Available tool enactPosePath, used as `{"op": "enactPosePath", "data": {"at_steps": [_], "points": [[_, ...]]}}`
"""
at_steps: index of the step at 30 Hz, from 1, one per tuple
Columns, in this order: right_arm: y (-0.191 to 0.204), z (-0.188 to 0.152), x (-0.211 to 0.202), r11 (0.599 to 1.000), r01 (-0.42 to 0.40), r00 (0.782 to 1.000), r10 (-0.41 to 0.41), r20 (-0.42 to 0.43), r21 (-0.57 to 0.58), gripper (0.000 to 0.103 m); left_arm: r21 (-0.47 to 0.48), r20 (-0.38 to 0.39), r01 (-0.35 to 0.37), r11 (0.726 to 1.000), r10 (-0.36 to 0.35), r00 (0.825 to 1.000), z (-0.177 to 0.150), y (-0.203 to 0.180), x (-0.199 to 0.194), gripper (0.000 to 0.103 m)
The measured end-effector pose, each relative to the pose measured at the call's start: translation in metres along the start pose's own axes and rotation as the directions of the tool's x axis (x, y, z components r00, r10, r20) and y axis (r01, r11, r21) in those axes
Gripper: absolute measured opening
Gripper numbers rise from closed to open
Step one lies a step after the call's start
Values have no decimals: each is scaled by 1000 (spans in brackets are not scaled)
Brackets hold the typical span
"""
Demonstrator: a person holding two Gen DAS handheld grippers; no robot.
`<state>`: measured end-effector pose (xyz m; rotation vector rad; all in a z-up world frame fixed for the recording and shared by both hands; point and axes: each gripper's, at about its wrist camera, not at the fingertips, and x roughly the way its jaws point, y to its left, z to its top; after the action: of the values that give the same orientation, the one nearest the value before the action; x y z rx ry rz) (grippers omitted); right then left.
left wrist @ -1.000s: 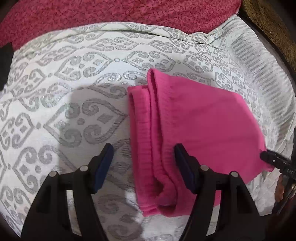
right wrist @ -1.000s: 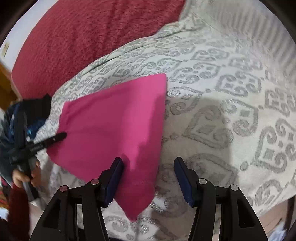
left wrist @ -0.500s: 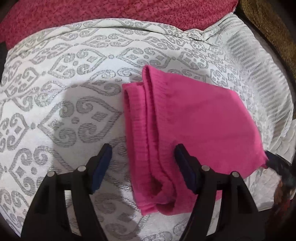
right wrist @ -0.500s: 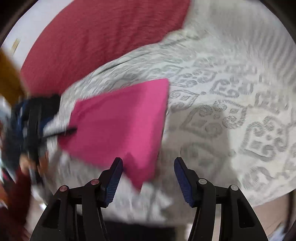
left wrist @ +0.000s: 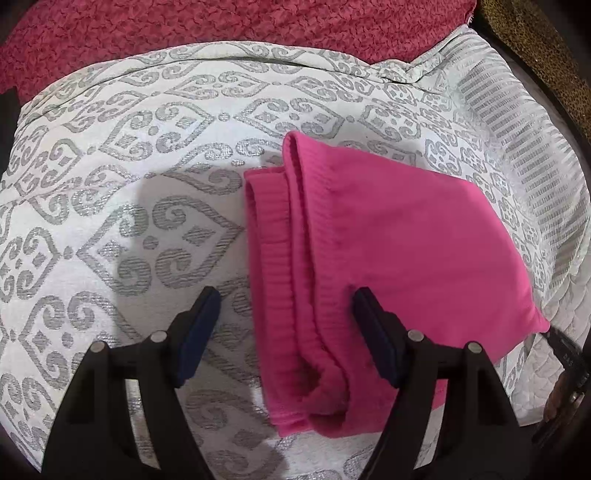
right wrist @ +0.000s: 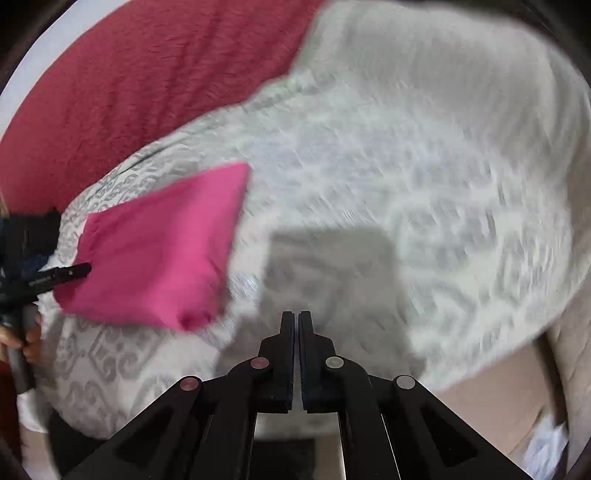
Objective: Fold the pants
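Note:
The pink pants [left wrist: 388, 240] lie folded into a compact bundle on a white cushion with a grey pattern [left wrist: 147, 184]. The ribbed waistband edges face left in the left wrist view. My left gripper [left wrist: 286, 314] is open and hovers over the near left edge of the bundle, with one finger on either side of the waistband. In the right wrist view the pants [right wrist: 159, 251] lie to the left, apart from my right gripper [right wrist: 296, 321], which is shut and empty above the cushion [right wrist: 406, 184]. That view is blurred.
A dark red textured blanket [left wrist: 221, 26] lies behind the cushion; it also shows in the right wrist view [right wrist: 129, 92]. The left gripper's body [right wrist: 44, 277] shows at the pants' left corner. The cushion's front edge and the floor [right wrist: 498, 387] are at lower right.
My right gripper has shut and pulled back to the right, away from the pants. The left gripper has barely moved and stays open over the bundle.

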<state>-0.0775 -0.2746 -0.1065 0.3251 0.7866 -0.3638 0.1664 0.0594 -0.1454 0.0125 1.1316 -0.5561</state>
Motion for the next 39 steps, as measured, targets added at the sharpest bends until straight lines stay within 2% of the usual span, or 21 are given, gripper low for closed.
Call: {"op": "enactPosePath", "data": {"at_steps": [1,2,5,7,8,9,10,12,15,19,25,30,34,37,38,39], "points": [[-13,-1,-2,998,-53,998,54,-19,44,1,0,0,-2,1000,2,1000,0,0,0,75],[-17,0,-7,995,-72,997,74,-25,62,2,2,1,-3,1000,3,1000,0,-1,0,75],[-13,15,-12,994,-102,995,102,-7,35,11,-10,-9,2,1000,-2,1000,1,-1,0,75],[3,32,-5,981,-191,981,192,-15,36,28,-24,-23,18,1000,-18,1000,3,0,0,75],[8,42,3,965,-258,966,259,-23,51,45,-28,-27,31,999,-32,999,4,1,-1,75],[13,50,11,948,-312,949,314,-33,68,56,-28,-30,43,999,-43,999,6,1,-1,75],[20,59,23,926,-365,927,371,-50,94,57,-22,-33,65,998,-66,997,7,1,-1,75],[31,73,46,900,-421,896,432,-101,110,57,-7,-38,86,996,-86,996,8,1,0,75],[36,82,70,903,-408,893,425,-148,132,58,15,-48,117,993,-116,992,12,5,1,75],[34,95,88,883,-447,869,467,-164,144,59,10,-64,155,988,-154,986,18,10,3,75],[46,101,94,898,-429,887,439,-146,94,61,2,-64,182,983,-181,981,28,5,9,75],[49,98,90,910,-413,897,414,-156,38,60,-1,-85,226,974,-225,971,23,4,6,75],[53,98,94,915,-404,904,400,-152,5,60,18,-62,220,975,-219,974,24,4,8,75],[57,104,99,925,-379,913,378,-155,22,60,32,-57,186,982,-184,981,30,-1,15,76],[58,105,100,928,-371,915,369,-163,20,59,41,-61,177,983,-174,983,32,-3,16,76],[60,107,101,935,-355,920,352,-171,10,50,63,-67,154,986,-150,986,32,-8,17,76]]}}
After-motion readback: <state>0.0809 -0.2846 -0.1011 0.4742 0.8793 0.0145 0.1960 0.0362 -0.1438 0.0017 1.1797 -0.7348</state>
